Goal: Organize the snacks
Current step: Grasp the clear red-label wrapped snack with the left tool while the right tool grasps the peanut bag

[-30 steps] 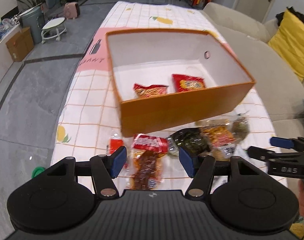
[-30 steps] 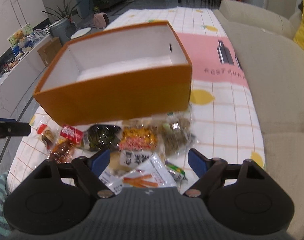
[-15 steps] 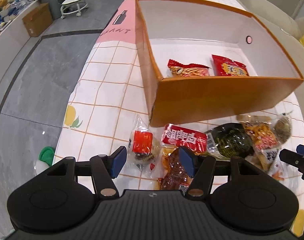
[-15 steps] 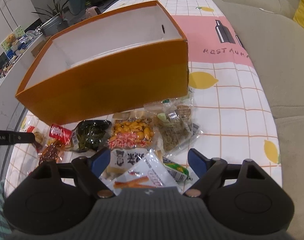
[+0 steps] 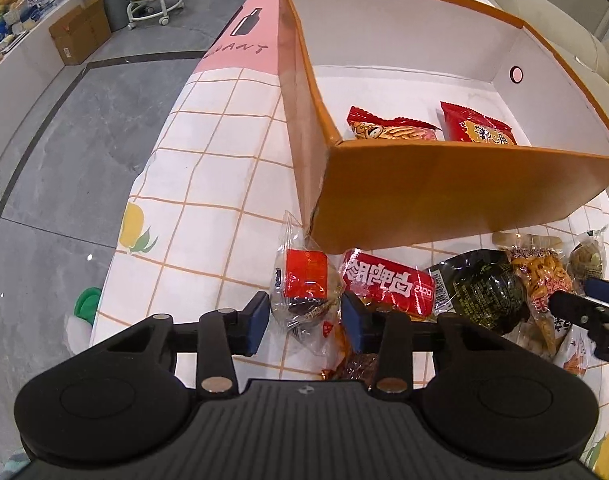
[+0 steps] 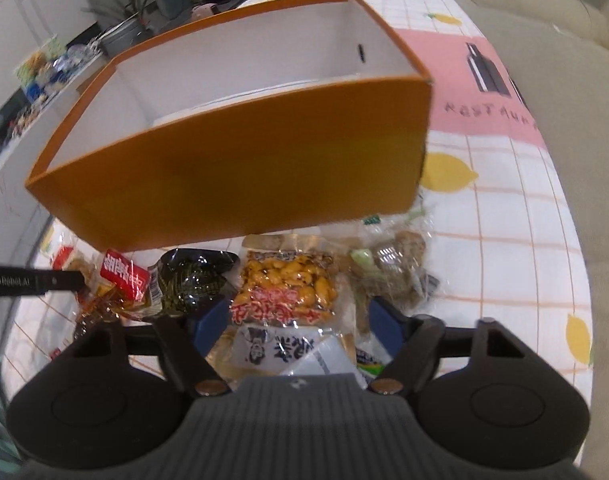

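Left wrist view: left gripper (image 5: 305, 322), fingers spread, straddles the clear snack packet (image 5: 306, 288) near the table's (image 5: 208, 184) front edge, ready to pinch it for the orange box (image 5: 456, 200).

Both grippers blk plastic, ribbed grey top, blue pads (image 5: 257, 322) on jaws; silver screws

Orange box (image 5: 444, 196) (white inside), seemingly.

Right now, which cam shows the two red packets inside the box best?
Left wrist. It looks down into the orange box, showing both red packets on the floor. In the right wrist view, the box's near wall hides them.
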`<state>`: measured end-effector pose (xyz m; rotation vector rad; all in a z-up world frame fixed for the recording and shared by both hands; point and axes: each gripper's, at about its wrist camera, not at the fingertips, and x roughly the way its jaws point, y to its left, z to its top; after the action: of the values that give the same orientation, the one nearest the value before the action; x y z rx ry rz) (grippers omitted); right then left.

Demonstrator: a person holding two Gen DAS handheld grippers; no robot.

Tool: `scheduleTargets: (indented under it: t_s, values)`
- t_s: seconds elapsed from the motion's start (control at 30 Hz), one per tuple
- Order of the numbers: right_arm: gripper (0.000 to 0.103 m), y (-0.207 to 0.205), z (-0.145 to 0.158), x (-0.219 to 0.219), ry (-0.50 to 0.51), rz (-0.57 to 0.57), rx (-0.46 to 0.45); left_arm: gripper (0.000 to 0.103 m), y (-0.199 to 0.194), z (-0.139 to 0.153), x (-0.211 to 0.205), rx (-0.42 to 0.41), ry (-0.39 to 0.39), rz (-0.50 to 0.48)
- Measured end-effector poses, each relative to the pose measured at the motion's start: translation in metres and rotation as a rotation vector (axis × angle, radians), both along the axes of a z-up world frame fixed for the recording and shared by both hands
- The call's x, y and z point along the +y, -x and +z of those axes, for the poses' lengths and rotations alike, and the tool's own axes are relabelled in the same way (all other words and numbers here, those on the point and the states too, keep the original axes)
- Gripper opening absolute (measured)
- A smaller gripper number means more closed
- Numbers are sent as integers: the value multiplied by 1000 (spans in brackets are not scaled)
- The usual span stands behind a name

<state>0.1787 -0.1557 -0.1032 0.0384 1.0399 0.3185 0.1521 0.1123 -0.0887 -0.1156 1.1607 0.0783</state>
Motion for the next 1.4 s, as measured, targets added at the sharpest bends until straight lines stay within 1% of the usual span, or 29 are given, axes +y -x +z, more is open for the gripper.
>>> scheduleTargets:
  t_s: [0.1,0.13,0.17,0.27,0.33,0.43,0.57,0.63,0.67,0.7,0.77,0.9,1.1,1.17,1.2,1.23,1.27,1.3,1.33,1.4]
  values:
    - [72,-2,0,13,38,54,-29,52,-2,-3,-4,6,-17,-18]
    - [73,-3,-1,17,48,74,-30,52,-3,-5,-4,10,-19,-19]
    - [77,-5,-3,20,59,92,-21,52,-3,-6,-5,14,-19,-20]
    - [78,-10,-11,25,92,112,-8,51,-3,-11,-4,25,-8,-15]
    - [79,-13,-17,24,87,110,10,45,-2,-12,-4,25,-1,-11]
    - [85,-17,-23,23,69,112,27,42,0,-11,-5,14,-2,-4]
    - [87,-23,-30,16,15,93,58,40,5,-9,-4,7,29,24]
    - [86,-23,-30,17,19,103,54,40,7,-6,-4,-2,44,37]
    - [82,-22,-29,17,24,107,49,40,9,-3,-4,-9,48,42]
    - [72,-20,-28,17,19,111,44,40,11,-1,-4,-17,53,48]
    - [61,-18,-26,14,-14,114,43,40,16,5,-5,-34,59,59]
    - [59,-18,-27,12,-38,100,59,40,25,18,-9,-74,67,65]
    - [58,-12,-23,-1,-56,80,81,40,35,35,-20,-121,61,48]
    - [56,-7,-20,-5,-59,77,81,40,38,39,-23,-131,82,33]
    - [51,-6,-19,-7,-66,73,80,40,39,41,-25,-134,88,28]
    - [49,-3,-17,-10,-80,66,75,40,41,42,-27,-138,85,25]
    - [44,-3,-15,-14,-106,57,76,40,42,42,-30,-140,80,21]
    - [35,-2,-14,-17,-127,48,82,40,43,43,-32,-142,77,17]
    - [32,-2,-12,-21,-143,38,79,40,43,43,-33,-142,82,15]
    - [31,-3,-8,-27,-183,22,84,40,46,45,-36,-144,94,10]
